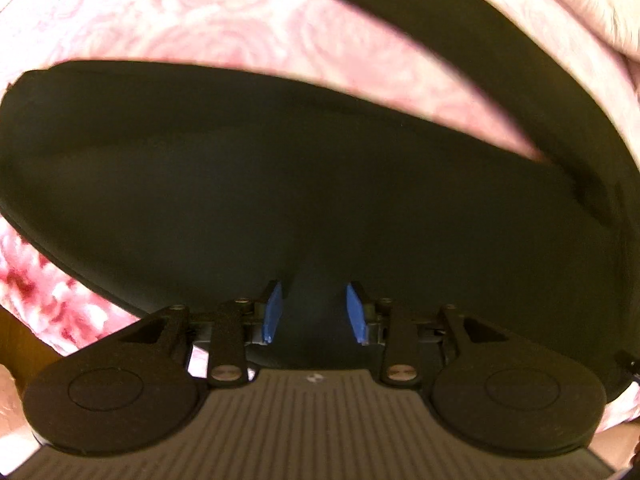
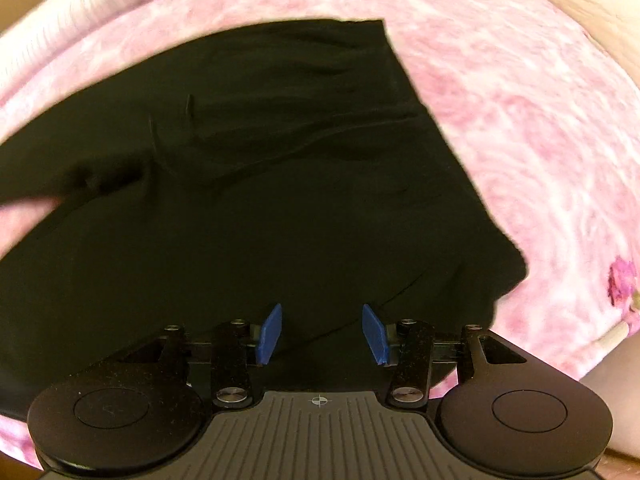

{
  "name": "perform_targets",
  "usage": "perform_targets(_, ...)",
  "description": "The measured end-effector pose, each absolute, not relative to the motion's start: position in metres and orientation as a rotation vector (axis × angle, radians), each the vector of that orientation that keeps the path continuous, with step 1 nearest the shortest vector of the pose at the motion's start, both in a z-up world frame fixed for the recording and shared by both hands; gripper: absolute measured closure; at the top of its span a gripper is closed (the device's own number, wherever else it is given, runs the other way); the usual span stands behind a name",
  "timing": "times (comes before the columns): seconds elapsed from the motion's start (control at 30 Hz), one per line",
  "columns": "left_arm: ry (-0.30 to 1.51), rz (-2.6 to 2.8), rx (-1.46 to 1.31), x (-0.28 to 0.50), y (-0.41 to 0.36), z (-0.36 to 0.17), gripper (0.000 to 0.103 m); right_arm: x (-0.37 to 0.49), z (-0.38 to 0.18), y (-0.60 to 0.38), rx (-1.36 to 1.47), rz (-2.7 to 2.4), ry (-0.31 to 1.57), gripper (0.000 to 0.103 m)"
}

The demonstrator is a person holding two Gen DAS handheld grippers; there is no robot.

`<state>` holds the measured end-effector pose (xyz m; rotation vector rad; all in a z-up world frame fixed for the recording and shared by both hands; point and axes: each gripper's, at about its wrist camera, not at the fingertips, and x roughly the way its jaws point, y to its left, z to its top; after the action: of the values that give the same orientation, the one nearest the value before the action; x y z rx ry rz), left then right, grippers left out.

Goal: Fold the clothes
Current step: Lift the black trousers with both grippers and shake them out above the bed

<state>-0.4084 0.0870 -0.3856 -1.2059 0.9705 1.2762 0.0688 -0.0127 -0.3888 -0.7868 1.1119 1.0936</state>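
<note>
A black garment (image 1: 280, 160) lies spread on a pink rose-patterned bedspread (image 1: 200, 20); a second black band of it (image 1: 460, 28) runs across the upper right. My left gripper (image 1: 314, 312) points down onto the cloth. A raised ridge of black fabric stands between its blue pads (image 1: 272, 314), with a thin dark gap on each side. In the right wrist view the same garment (image 2: 260, 200) shows creases and a straight far edge. My right gripper (image 2: 323, 334) hangs open over its near part, nothing pinched between its pads (image 2: 374, 334).
The bedspread (image 2: 520, 120) extends bare to the right of the garment. A fuzzy white blanket (image 2: 80, 12) rims the far left of the bed, seen too as a blanket (image 1: 580, 0) at the upper right. Brown wood (image 1: 16, 332) shows beyond the bed's edge.
</note>
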Motion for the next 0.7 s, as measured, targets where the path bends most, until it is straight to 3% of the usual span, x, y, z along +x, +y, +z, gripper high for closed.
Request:
perform_targets(0.27,1.128,1.245,-1.187,-0.426,0.063,-0.367,0.074,0.048,-0.388,-0.046,-0.978,0.946,1.206,0.054)
perform_targets(0.7,0.979,1.192,-0.9,-0.416,0.096,-0.208,0.072,-0.03,-0.238,-0.024,-0.696,1.142,1.074,0.054)
